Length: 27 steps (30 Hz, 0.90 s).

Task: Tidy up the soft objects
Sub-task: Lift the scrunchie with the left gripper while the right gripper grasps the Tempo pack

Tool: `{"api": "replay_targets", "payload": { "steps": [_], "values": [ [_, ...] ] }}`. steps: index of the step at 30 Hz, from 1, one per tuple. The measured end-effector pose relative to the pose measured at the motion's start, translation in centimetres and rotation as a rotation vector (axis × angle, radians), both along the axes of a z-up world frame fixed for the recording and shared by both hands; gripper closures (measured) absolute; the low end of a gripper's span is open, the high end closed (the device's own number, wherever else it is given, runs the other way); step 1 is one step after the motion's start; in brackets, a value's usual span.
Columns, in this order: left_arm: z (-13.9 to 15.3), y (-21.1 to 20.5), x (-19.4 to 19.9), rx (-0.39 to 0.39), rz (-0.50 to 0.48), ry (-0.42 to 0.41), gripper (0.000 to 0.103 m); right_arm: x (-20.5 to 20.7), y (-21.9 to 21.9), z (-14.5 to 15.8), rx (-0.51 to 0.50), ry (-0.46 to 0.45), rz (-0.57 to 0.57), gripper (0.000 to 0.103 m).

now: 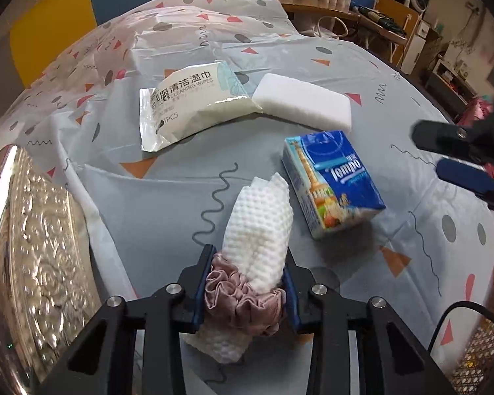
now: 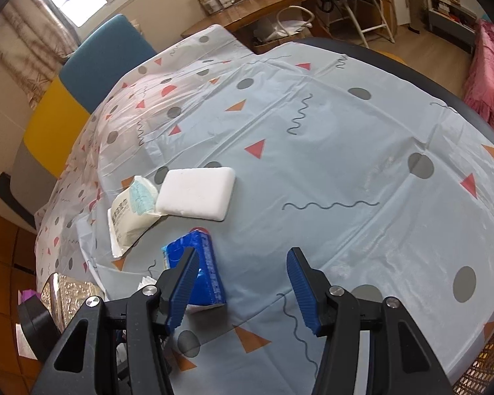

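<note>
Currently: left gripper (image 1: pixel 247 288) clamped on pink scrunchie (image 1: pixel 237 299) and white textured cloth (image 1: pixel 260 227).
Right gripper (image 2: pixel 242 291) jaws apart, empty; embossed silver tray (image 1: pixel 33 263), lower left, contents not visible.

your left wrist view looks steeply down along the left tool (image 1: pixel 247 283), very close to the counter (image 1: pixel 362 75), facing the far chairs. your right wrist view looks down along the right tool (image 2: pixel 242 273) from slightly farther off. both views share the white sponge (image 1: pixel 303 105) (image 2: pixel 197 194), the wipes pack (image 1: pixel 191 105) (image 2: pixel 131 214) and the blue tissue pack (image 1: pixel 332 184) (image 2: pixel 207 263).
</note>
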<state>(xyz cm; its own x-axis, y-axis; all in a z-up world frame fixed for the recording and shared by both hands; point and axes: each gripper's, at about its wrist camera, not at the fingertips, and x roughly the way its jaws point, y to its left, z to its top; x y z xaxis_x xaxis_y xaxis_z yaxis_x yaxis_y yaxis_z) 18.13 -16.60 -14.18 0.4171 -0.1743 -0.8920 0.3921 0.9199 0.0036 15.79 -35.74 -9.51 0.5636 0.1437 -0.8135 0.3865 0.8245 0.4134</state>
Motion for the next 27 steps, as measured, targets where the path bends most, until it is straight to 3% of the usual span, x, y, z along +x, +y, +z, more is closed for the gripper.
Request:
{"api": "replay_targets", "payload": {
  "steps": [8, 20, 27],
  "values": [
    [0.6, 0.4, -2.1, -0.014, 0.0, -0.03, 0.066, 1.6, 3.2, -0.3, -0.053, 0.0, 0.156, 0.043],
    [2.8, 1.3, -5.7, -0.015, -0.038, -0.103, 0.066, 3.4, 4.6, -1.7, -0.098, 0.042, 0.216, 0.04],
    [3.1, 2.0, -9.0, -0.02, -0.065, -0.141, 0.065, 4.9, 7.8, -3.3, -0.223, 0.092, 0.349, 0.039]
  ]
}}
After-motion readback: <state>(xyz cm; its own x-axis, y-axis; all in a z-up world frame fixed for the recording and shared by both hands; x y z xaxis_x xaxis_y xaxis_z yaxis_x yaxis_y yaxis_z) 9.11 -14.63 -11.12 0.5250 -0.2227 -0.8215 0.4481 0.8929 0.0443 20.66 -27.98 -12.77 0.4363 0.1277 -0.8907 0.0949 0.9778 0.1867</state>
